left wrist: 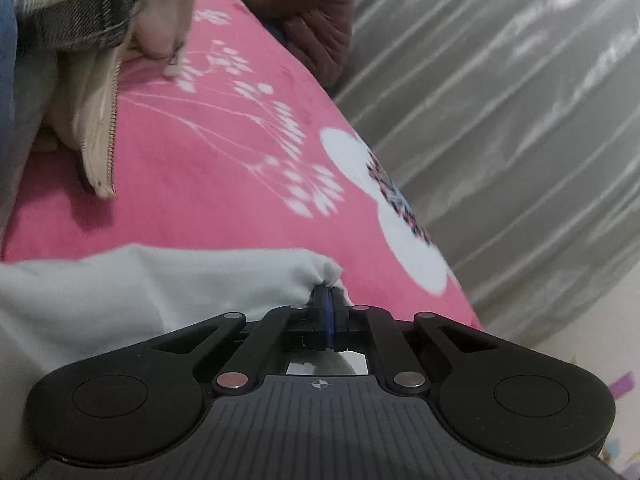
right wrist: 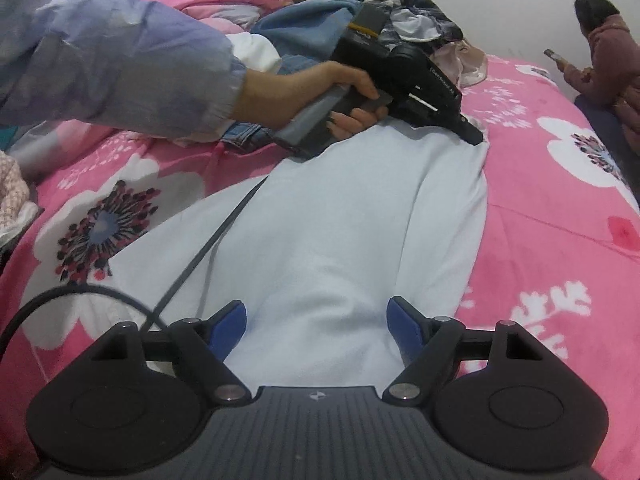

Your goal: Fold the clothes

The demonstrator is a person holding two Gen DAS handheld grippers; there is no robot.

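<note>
A pale white-blue garment [right wrist: 340, 216] lies spread lengthwise on the pink flowered bedspread [right wrist: 560, 240]. My left gripper [left wrist: 329, 300] is shut on a bunched corner of this garment [left wrist: 160, 280]. In the right wrist view the same left gripper [right wrist: 474, 136], held by a hand in a lilac sleeve, pinches the garment's far right corner. My right gripper [right wrist: 318, 320] stands open low over the near end of the garment, the cloth lying between its blue pads [right wrist: 404, 328] without being pinched.
A heap of clothes [right wrist: 320, 24] lies at the far side of the bed; a beige zipped piece [left wrist: 100, 136] and plaid cloth [left wrist: 80, 12] lie ahead of the left gripper. A person in a brown-red coat [right wrist: 608, 52] sits at the bed's far right. A black cable [right wrist: 208, 248] crosses the garment.
</note>
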